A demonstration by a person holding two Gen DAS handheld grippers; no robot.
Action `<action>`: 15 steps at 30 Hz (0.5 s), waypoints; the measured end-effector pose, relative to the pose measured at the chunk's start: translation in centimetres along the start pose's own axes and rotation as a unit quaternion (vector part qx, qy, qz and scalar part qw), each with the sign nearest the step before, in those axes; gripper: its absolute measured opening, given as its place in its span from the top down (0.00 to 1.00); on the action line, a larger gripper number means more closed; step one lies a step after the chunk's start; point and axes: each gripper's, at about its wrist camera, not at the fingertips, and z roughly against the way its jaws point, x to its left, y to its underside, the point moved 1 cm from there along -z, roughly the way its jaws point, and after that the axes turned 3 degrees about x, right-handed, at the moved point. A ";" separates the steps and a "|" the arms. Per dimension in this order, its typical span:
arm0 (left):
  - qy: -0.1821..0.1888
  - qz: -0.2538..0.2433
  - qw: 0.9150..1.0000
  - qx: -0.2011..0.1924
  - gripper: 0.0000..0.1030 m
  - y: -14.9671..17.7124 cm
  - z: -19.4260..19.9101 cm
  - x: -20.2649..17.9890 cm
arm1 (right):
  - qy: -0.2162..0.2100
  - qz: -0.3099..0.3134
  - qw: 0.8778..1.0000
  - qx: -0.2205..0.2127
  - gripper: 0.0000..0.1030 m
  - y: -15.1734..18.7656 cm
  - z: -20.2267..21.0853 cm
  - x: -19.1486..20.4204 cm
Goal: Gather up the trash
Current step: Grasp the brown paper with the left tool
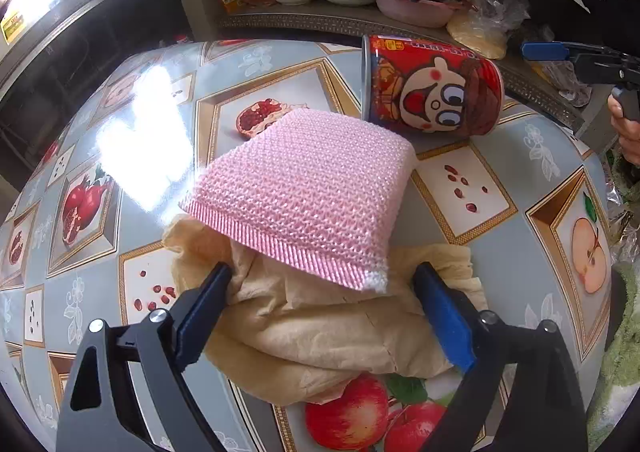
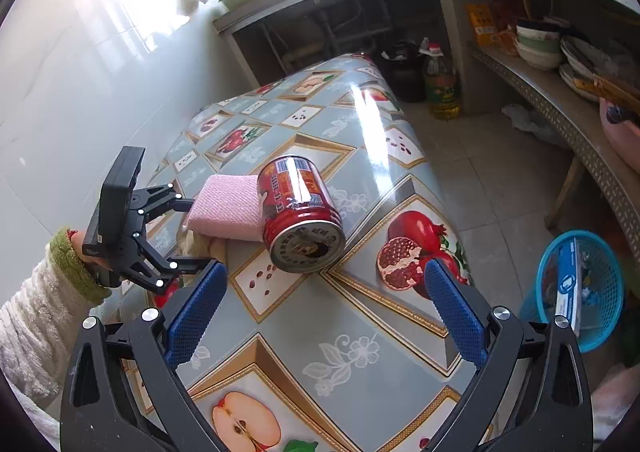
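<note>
Trash item in hand: crumpled beige tissue paper [image 1: 304, 336], lying on the worktop [image 1: 500, 252] partly under the near edge of a pink knitted scouring pad [image 1: 304, 196].
Left jaws: the left gripper [image 1: 324, 296] has its jaws apart, one blue pad at each side of the tissue wad; the pads look close to the paper, but no squeeze shows.
Right jaws: the right gripper [image 2: 324, 300] has its jaws wide apart and empty, hovering over the worktop just short of the can.
Second trash item: red printed drinks can [image 2: 300, 212] lying on its side, opened end toward the right wrist camera, touching or just beside the pink pad.
Receptacle: blue plastic mesh basket [image 2: 600, 316] on the floor off the worktop's edge, already holding a flat carton.
Step judged: left grasp of the tissue, not yet completed.
Method advised: lower the left jaws until both pads straddle the bulk of the wad below the pad's hem, then close fully, since paper compresses.
Risk: the pink pad overlaps the tissue and may be nipped or dragged along; draw the wad toward the near edge, low and slow.
Risk, can: round and free to roll; grip across the body, not the rims.
</note>
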 end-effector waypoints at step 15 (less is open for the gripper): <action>-0.004 0.056 0.998 0.003 0.43 0.8 0.9 0.2 | -0.007 -0.016 1.000 -0.008 0.08 0.3 1.2 -0.5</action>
